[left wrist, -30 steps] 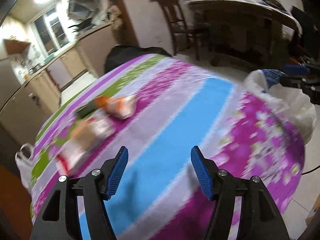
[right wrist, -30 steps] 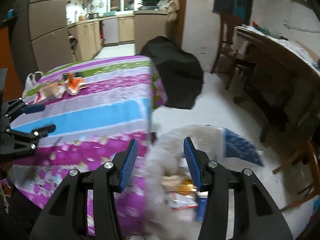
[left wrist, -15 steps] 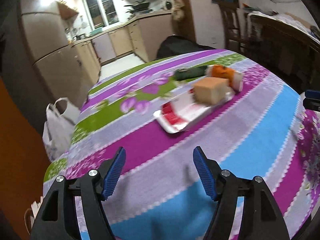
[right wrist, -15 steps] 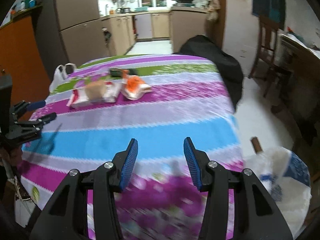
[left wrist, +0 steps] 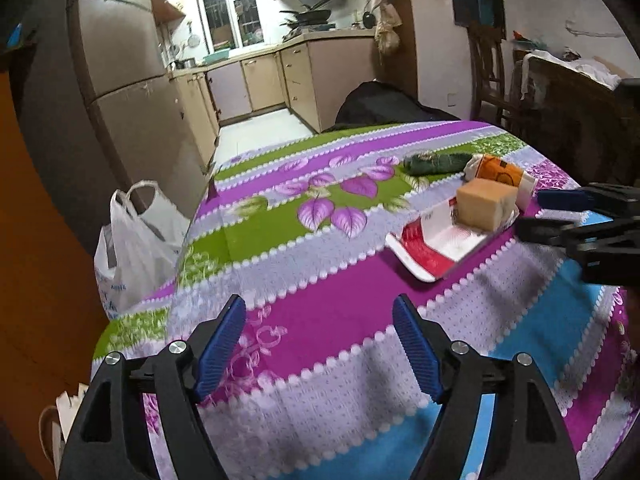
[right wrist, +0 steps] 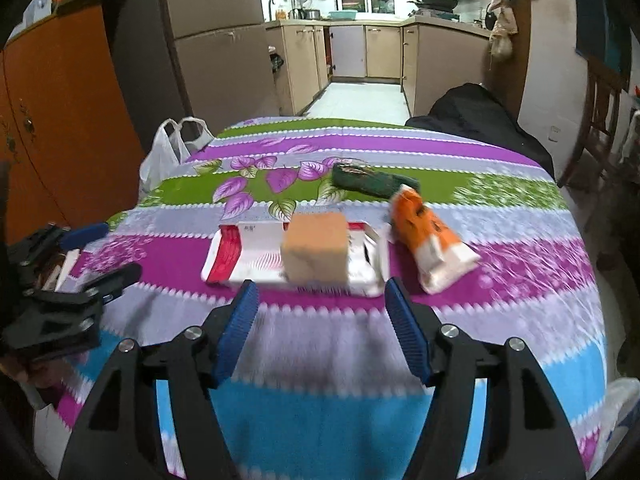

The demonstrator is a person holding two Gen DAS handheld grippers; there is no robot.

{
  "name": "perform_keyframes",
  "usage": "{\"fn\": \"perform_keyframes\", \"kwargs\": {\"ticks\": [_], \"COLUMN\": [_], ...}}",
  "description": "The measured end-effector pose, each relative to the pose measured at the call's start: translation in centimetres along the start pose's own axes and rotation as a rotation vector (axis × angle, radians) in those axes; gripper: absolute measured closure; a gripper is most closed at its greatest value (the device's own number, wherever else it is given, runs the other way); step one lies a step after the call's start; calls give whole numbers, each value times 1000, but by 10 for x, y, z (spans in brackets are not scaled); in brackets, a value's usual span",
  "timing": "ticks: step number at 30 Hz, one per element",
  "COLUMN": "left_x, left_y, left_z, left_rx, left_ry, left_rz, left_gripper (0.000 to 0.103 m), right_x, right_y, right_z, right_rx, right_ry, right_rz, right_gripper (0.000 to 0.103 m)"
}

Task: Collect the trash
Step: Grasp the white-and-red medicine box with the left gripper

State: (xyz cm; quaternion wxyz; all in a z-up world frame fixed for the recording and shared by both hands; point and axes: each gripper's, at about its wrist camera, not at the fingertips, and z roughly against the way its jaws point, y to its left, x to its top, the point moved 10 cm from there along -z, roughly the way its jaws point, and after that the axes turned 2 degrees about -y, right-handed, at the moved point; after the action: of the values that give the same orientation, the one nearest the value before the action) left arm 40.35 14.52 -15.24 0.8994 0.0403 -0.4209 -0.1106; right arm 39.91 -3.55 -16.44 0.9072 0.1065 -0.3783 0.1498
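Trash lies on the striped tablecloth [right wrist: 360, 336]: a flat red and white wrapper [right wrist: 256, 256] with a tan box [right wrist: 316, 254] on it, an orange and white packet [right wrist: 428, 236] to its right, and a dark green packet [right wrist: 372, 182] behind. My right gripper [right wrist: 318, 320] is open and empty, just in front of the tan box. My left gripper [left wrist: 318, 336] is open and empty over the table's near left part; the wrapper [left wrist: 436, 244], box [left wrist: 486, 208], orange packet [left wrist: 500, 174] and green packet [left wrist: 436, 162] lie ahead to its right.
A white plastic bag [left wrist: 136, 240] hangs off the table's left side, also in the right wrist view [right wrist: 168, 152]. A black bag [right wrist: 480, 116] sits beyond the far edge. Another white bag's edge [right wrist: 622, 408] shows low right. Wooden chairs [left wrist: 492, 68] and kitchen cabinets stand behind.
Both grippers have swung from the white bag on the right toward the trash pile. The right gripper has moved in close to the tan box. Both stay open.
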Motion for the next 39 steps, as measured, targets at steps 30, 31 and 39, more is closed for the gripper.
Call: {"fn": "perform_keyframes", "kwargs": {"ticks": [30,31,39], "left_x": [44,45,31], "left_y": [-144,-144,-138], "left_z": [-91,-93,-68], "left_rx": [-514,-484,-94], "left_ry": [29,33,45], "left_rz": [-547,-535,-419], "left_gripper": [42,45,58], "right_x": [-62,-62,-70], "right_y": [-60,-59,-56], "right_z": [103,102,101], "right_rx": [76,78,77], "right_ry": [-64,-63,-34], "right_rz": [-258,-256,-259], "right_gripper": [68,68,68]}}
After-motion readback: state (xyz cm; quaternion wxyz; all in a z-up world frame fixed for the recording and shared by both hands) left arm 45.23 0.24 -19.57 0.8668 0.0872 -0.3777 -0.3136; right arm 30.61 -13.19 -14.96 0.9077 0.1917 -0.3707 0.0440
